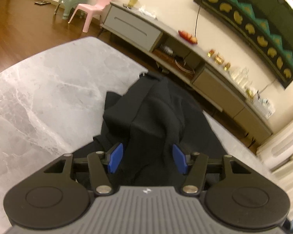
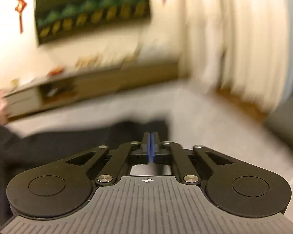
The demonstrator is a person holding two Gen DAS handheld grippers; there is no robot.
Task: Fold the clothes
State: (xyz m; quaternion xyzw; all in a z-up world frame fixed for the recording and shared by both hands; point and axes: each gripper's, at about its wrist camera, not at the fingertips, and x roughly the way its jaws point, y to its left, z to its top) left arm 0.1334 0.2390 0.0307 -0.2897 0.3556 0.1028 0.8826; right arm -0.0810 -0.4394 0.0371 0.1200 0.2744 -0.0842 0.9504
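We saw the black fabric garment (image 1: 156, 115) lying rumpled on the grey marble-patterned tabletop (image 1: 39, 101), bunched into a raised ridge that ran away from the left gripper (image 1: 148, 160) toward the far edge of the table. That gripper's blue pads (image 1: 115, 159) stood spread apart, one on each side of the ridge of cloth; the fabric passed between them, but we could not tell whether either pad pressed on it. In the right wrist view, heavily blurred, the right gripper (image 2: 151, 148) had its blue pads pressed together with only a thin seam between them, and we could not tell whether any cloth was caught there. The garment (image 2: 68, 142) stretched as a dark band from just beyond those fingers off to the left over the pale tabletop (image 2: 205, 120). Far beyond the table stood a long low grey-and-brown media cabinet (image 1: 185, 62) against a cream wall, with a dark-framed green and gold wall picture (image 1: 254, 25) above it. At far left, on the brown wooden floor (image 1: 19, 25), stood a small pink plastic chair (image 1: 93, 7) and a mint-green plastic chair (image 1: 74, 0) beside it.
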